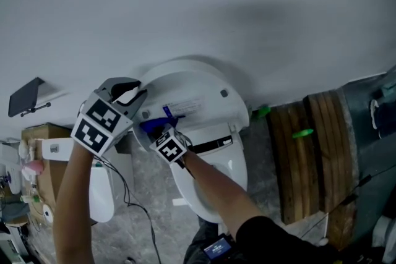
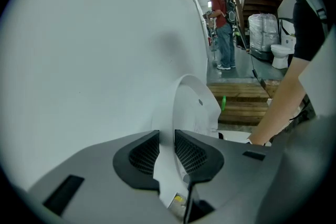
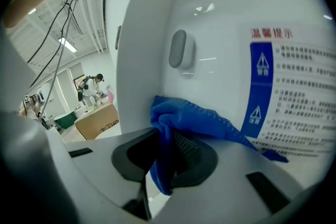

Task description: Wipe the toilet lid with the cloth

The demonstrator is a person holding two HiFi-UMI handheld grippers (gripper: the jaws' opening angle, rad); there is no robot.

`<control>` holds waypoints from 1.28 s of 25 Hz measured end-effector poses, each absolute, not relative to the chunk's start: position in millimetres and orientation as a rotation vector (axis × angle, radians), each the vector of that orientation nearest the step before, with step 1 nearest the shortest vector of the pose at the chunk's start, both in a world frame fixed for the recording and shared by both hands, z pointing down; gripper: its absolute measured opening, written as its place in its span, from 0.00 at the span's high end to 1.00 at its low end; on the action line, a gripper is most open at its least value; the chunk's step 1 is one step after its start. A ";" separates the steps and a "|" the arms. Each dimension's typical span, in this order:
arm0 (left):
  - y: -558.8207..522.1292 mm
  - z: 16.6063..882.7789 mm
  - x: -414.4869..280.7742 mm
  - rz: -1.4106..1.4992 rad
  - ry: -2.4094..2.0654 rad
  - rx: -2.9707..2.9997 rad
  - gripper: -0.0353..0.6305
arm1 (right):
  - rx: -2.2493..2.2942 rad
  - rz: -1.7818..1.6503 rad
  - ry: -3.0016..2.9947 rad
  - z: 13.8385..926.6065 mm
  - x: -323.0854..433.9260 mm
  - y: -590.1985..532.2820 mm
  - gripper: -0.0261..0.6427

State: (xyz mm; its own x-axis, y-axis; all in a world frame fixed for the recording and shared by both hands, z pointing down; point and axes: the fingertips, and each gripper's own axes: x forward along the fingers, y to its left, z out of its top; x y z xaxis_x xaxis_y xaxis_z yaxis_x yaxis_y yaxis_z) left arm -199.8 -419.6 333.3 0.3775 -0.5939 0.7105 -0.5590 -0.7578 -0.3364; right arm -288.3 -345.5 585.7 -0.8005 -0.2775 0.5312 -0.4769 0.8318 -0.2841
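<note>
The white toilet lid (image 1: 204, 86) stands raised against the grey wall. My left gripper (image 1: 133, 96) is shut on the lid's left edge; in the left gripper view that thin white edge (image 2: 167, 165) runs between the two pads of the left gripper (image 2: 167, 152). My right gripper (image 1: 162, 133) is shut on the blue cloth (image 1: 151, 125) and holds it against the lid's inner face. In the right gripper view the cloth (image 3: 194, 118) bunches out of the right gripper (image 3: 167, 152), below an oval bumper (image 3: 178, 50) and left of a blue-and-white label (image 3: 294, 92).
The seat and bowl (image 1: 216, 182) lie below the lid. Wooden pallets (image 1: 309, 157) with green items (image 1: 302, 133) stand at the right. At the left are another white fixture (image 1: 102, 188), a cardboard box (image 1: 43, 133) and a trailing cable (image 1: 133, 201). A person (image 2: 223, 29) stands far off.
</note>
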 end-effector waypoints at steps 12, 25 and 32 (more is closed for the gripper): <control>-425.5 333.4 -202.6 -1.301 1.121 -2.583 0.81 | 0.547 0.626 -2.388 673.8 -248.0 -339.5 0.86; -429.1 334.4 -204.0 -1.306 1.188 -2.545 0.81 | 0.723 0.727 -2.252 703.5 -140.1 -358.5 0.86; -431.8 335.3 -202.6 -1.301 1.237 -2.550 0.81 | 0.823 0.687 -2.182 689.1 -65.7 -383.8 0.86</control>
